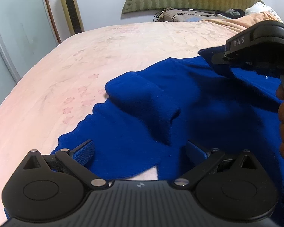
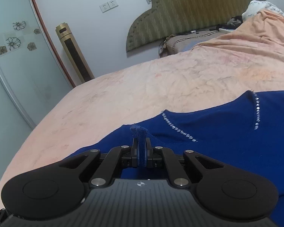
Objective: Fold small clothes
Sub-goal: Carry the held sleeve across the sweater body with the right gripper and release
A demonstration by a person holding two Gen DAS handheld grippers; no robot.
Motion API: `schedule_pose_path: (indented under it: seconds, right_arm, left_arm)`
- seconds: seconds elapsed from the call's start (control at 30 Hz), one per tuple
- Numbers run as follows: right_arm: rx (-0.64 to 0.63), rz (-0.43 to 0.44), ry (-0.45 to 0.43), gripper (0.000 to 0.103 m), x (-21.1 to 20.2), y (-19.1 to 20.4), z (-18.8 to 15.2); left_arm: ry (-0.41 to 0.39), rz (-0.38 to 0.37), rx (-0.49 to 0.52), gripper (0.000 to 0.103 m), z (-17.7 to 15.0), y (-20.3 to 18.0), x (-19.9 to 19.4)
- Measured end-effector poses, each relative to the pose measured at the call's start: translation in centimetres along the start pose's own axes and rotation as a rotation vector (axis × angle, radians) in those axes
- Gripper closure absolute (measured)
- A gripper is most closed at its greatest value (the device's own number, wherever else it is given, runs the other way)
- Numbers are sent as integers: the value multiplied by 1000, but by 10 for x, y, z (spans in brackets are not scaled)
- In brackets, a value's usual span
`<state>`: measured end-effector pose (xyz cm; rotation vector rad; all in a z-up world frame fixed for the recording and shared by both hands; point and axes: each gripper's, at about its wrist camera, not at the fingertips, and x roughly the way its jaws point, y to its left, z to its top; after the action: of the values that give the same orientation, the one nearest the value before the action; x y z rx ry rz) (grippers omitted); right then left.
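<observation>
A royal-blue knit top [image 1: 161, 104] lies on the pink bedspread [image 1: 66, 66], with a sleeve folded across its body. In the right wrist view the top [image 2: 227, 141] shows a V neckline trimmed with rhinestones [image 2: 179, 130]. My left gripper [image 1: 140, 153] is open, its blue-padded fingers spread low over the top's near edge, holding nothing. My right gripper [image 2: 141, 145] is shut on a bunched edge of the blue top and lifts it a little. It also shows in the left wrist view [image 1: 223, 56] at the right, gripping the cloth, with the person's hand behind it.
A green padded headboard [image 2: 189, 15] and a brown pillow [image 2: 189, 41] stand at the bed's far end. A rumpled peach blanket [image 2: 255, 37] lies at the far right. A gold tower fan [image 2: 73, 54] and a frosted sliding door [image 2: 13, 66] are left of the bed.
</observation>
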<state>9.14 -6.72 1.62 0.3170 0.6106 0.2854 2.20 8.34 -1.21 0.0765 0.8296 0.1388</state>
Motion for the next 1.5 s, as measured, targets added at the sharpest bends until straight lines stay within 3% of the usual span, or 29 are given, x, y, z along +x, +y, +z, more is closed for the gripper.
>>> schedule_pose_path:
  seconds: [0.27,0.43,0.6,0.7,0.77,0.87,0.93,1.03,1.13,1.23,1.33,1.5]
  right_arm:
    - [-28,6,27,94,17,16,-8]
    - [1,19,149,91,46,10,-20]
    - [-16,57,107,91,38,14,-20]
    - [-24,69,129,82,35,12,-18]
    - [39,120,138,79,24,5,-14]
    - [116,176,67,78,-1,-6,-9]
    - [132,160,101,78,1,-12,-10]
    - [127,96,227,75,21,-17,-20]
    - [160,126,190,76,9,-19,-24]
    - [118,152,158,55,-3,-15,-23]
    - [62,63,240,60,2,-15,-27]
    - [40,78,152,54,-40,-13,-35]
  left_arm:
    - [9,1,4,0,-2,2,2]
    - [9,3,13,0,-2,-2,3]
    - [12,4,26,0,-2,-6,4]
    - [2,12,31,0,-2,-6,1]
    - [0,16,25,0,-1,-5,1]
    - [12,17,17,0,-1,-5,2]
    - [11,13,22,0,-1,-7,1]
    - [-4,17,38,0,-4,-9,-5]
    - [-10,30,49,0,-7,-10,-10]
    - [2,36,50,0,-11,-10,-12]
    - [-5,41,38,0,-15,-7,-20]
    - [5,69,16,0,-30,4,-30]
